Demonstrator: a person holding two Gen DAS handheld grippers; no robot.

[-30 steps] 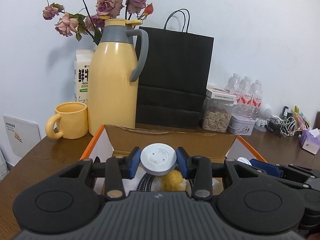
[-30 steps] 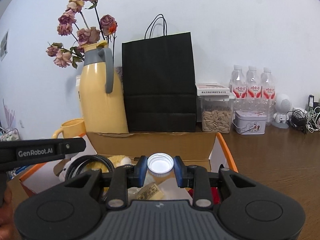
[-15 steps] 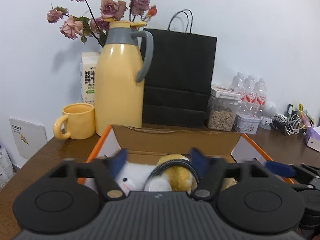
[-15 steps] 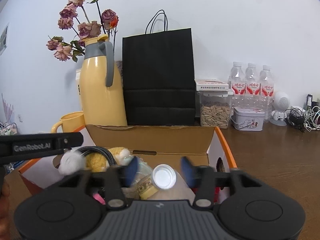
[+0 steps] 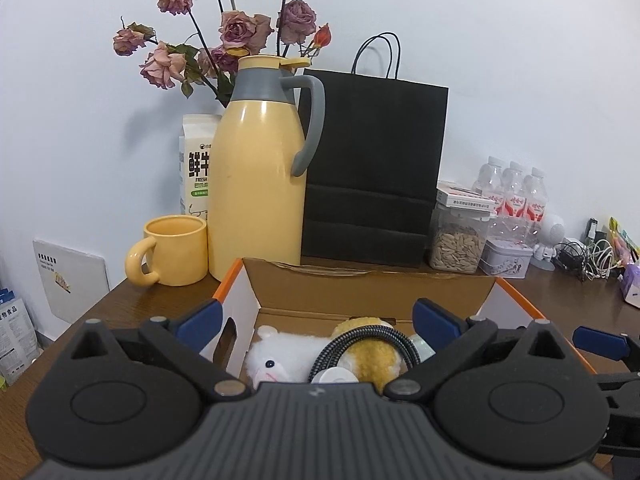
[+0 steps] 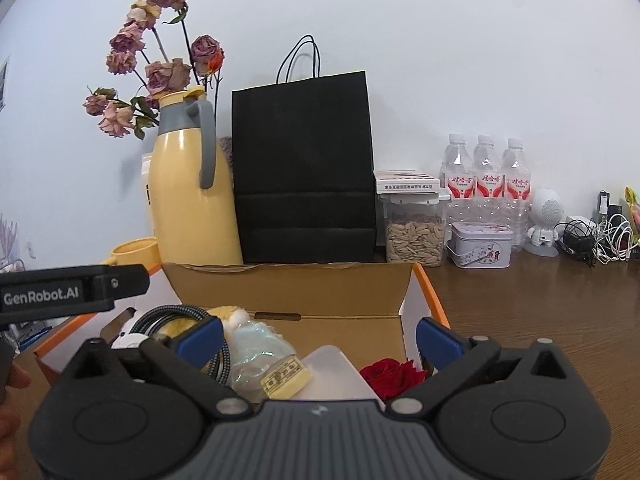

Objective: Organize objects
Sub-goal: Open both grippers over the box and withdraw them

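item: open cardboard box (image 5: 372, 288) on counter (image 6: 540, 320), holding plush toy (image 5: 280, 354), braided cable (image 5: 360, 338) and small bottle (image 6: 260, 356); left claw (image 5: 316, 316) and right claw (image 6: 318, 334) opening wide, gripping nothing; risk: loosely piled contents may snag a withdrawing claw.

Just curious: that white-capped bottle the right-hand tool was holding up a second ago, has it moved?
Yes. The bottle has dropped from between the fingers and lies inside the cardboard box.
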